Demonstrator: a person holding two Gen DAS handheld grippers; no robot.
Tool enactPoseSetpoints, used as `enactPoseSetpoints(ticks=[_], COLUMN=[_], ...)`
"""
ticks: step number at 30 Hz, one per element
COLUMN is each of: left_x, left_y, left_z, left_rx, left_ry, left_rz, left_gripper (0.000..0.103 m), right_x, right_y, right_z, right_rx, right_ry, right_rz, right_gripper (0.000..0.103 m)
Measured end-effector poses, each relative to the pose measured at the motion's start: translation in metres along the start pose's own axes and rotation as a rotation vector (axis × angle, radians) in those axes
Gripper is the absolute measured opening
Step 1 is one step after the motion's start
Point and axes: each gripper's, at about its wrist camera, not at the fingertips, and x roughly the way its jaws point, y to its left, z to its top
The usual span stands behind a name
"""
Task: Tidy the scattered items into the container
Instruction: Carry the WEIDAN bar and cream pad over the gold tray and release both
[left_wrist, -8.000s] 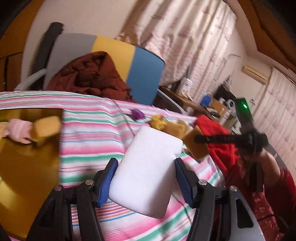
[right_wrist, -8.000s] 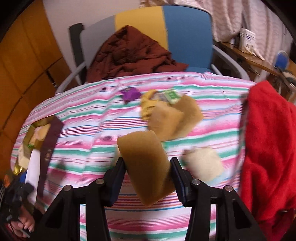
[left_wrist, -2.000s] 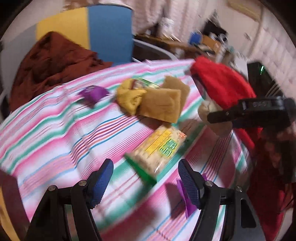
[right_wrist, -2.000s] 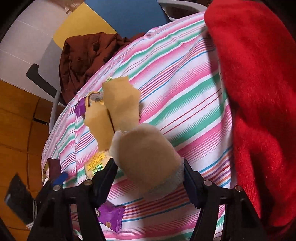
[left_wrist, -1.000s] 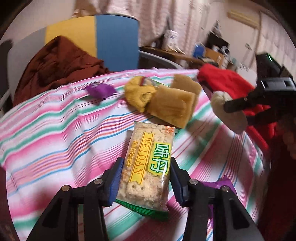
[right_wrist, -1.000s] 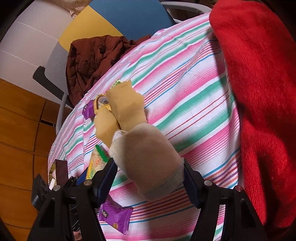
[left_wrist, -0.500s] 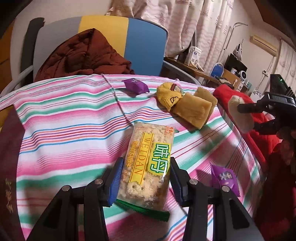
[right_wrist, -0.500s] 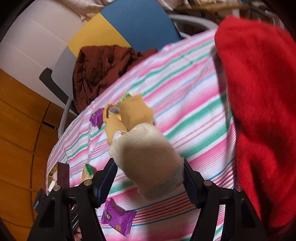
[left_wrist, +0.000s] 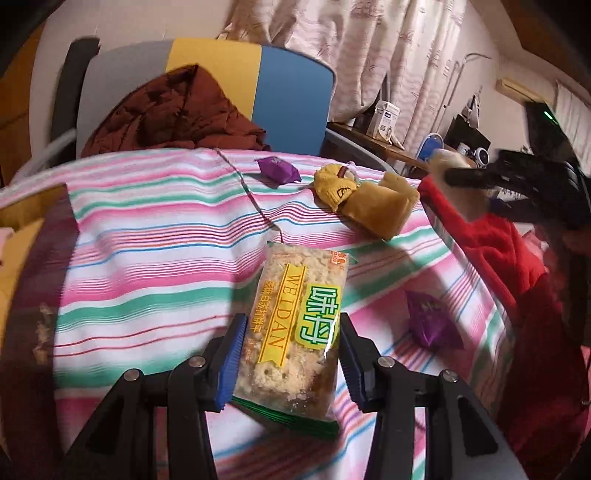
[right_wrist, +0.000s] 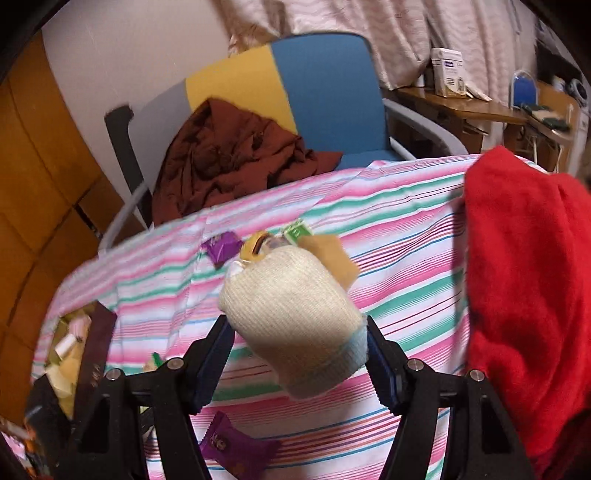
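My left gripper (left_wrist: 291, 332) is shut on a cracker packet (left_wrist: 299, 321) with yellow and green print, held above the striped tablecloth (left_wrist: 155, 258). My right gripper (right_wrist: 299, 332) is shut on a cream knitted roll (right_wrist: 291, 317), lifted off the table; the left wrist view shows it at the far right (left_wrist: 517, 177). The container, a gold box with a dark brown rim (right_wrist: 96, 343), sits at the table's left edge with several items inside, and its wall (left_wrist: 55, 236) shows at the left. Loose on the cloth lie two purple candy wrappers (left_wrist: 277, 170) (left_wrist: 430, 325), a yellow sock (left_wrist: 334, 188) and tan sponge blocks (left_wrist: 380, 206).
A red cloth (right_wrist: 528, 295) covers the table's right side. Behind the table stands a grey, yellow and blue chair (right_wrist: 288, 92) with a brown jacket (right_wrist: 229, 166) on it. A wooden desk with clutter (right_wrist: 461, 103) is at the back right.
The left gripper closed on the cracker packet and carried it left, so the box edge now shows. The right gripper rose and rolled level with the cream roll in it.
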Motion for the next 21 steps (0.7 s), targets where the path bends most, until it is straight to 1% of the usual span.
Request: enactPoseSetpoints(ticks=[3, 5, 8, 12, 16, 21], left_x=[-0.021, -0.039, -0.062, -0.089, -0.120, -0.155], left_y=[-0.003, -0.005, -0.003, 0.009, 0.028, 0.053], left_z=[-0.007, -0.012, -0.020, -0.026, -0.026, -0.025], left_rx=[0.017, 0.030, 0.028, -0.017, -0.063, -0.090], left_ry=[-0.030, -0.058, -0.091, -0.125, -0.185, -0.243], left_rz=[-0.019, -0.030, -0.049, -0.059, -0.015, 0.115], left_gripper=[0.048, 0.048, 0.048, 0.048, 0.048, 0.048], right_x=[0.011, 0.015, 0.022, 0.029, 0.034, 0.032], right_y=[0.024, 0.041, 0.068, 0.093, 0.115, 0.157], right_z=[-0.007, -0.015, -0.035, -0.056, -0.071, -0.080], right_rx=[-0.056, -0.085, -0.097, -0.085, -0.045, -0.049], right_ry=[0.032, 0.038, 0.070, 0.110, 0.142, 0.147], right_rz=[-0.011, -0.014, 0.047, 0.099, 0.167, 0.260], right_gripper=[0.069, 0.068, 0.069, 0.069, 0.069, 0.069])
